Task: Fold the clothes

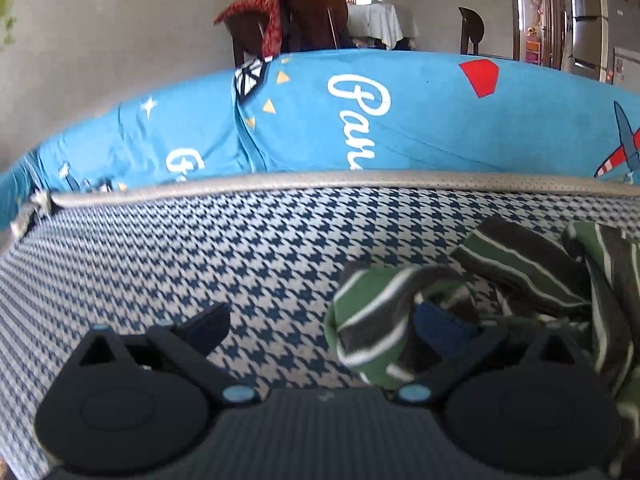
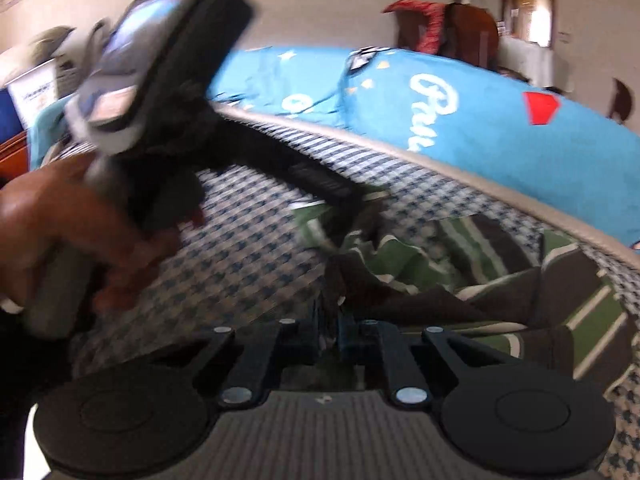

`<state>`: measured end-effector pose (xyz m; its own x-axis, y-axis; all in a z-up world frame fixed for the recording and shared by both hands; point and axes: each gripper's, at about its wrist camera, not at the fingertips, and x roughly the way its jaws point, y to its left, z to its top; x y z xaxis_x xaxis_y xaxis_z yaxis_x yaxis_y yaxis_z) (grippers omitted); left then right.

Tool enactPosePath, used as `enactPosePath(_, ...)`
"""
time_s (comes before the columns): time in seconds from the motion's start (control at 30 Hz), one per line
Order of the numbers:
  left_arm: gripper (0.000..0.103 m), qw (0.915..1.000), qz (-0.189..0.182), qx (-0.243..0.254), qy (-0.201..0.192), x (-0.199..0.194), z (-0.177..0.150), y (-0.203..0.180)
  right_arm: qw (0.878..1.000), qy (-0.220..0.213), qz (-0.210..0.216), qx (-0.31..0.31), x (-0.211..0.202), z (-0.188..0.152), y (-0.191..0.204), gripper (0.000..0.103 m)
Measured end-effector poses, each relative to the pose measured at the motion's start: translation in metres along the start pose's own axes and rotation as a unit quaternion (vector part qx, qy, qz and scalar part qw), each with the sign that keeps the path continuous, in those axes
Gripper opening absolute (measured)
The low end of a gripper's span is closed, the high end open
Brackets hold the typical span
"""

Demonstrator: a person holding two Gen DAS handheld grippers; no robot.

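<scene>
1. Gathering seems to be the step in hand: the crumpled green, grey and white striped knit garment (image 1: 532, 280) lies bunched on the blue-and-white houndstooth mattress (image 1: 200, 260), not yet spread flat, so no fold looks begun.

2. In the right wrist view the right gripper (image 2: 329, 330) has its jaws drawn almost together, and a dark edge of the striped cloth runs up between them; it appears pinched there, though blur softens the detail.

3. The left gripper (image 1: 320, 330) stands wide apart. One fingertip is over bare houndstooth; the other is tucked into a rolled lip of the garment. Nothing is clamped.

4. The garment lies mostly ahead and to the right of the left gripper, close to the mattress's pale piped edge (image 1: 320, 180), with the bright blue printed bedding (image 1: 440, 120) beyond it.

5. In the right wrist view, a hand (image 2: 60, 232) holds the left gripper's handle, its nose reaching the cloth's near edge.

6. Next, I judge, the left gripper needs to close on that lip so both can lift and open the garment out.
</scene>
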<state>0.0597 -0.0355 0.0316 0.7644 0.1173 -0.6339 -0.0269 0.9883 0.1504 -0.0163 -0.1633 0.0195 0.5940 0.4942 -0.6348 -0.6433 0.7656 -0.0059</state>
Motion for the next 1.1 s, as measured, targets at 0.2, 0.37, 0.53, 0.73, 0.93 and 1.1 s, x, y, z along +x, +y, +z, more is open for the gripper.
enactPosePath(0.2,0.103,0.9988,0.024,0.041,-0.009,-0.003,-0.005,-0.006,0.993,0.018,0.110,-0.046,-0.008,-0.007,0.032,0.008)
enactPosePath(0.37,0.103,0.9980,0.031,0.055,-0.007,-0.003,-0.008,-0.005,0.993,0.008,0.104,-0.062,-0.016,-0.003,0.041,0.008)
enactPosePath(0.53,0.103,0.9978,0.031,0.059,-0.005,-0.001,-0.013,-0.003,0.999,-0.022,0.025,-0.015,-0.019,0.007,0.015,0.024)
enactPosePath(0.73,0.103,0.9988,0.004,0.045,-0.019,0.001,-0.019,-0.002,0.990,-0.081,-0.096,0.060,-0.017,0.014,-0.014,0.039)
enactPosePath(0.93,0.103,0.9989,-0.029,0.002,-0.036,0.016,-0.031,0.002,0.977,-0.090,-0.177,0.082,0.011,0.018,-0.029,0.044)
enactPosePath(1.1,0.103,0.9988,-0.026,-0.020,-0.038,0.033,-0.035,0.006,0.973,-0.080,-0.197,0.092,0.041,0.023,-0.037,0.045)
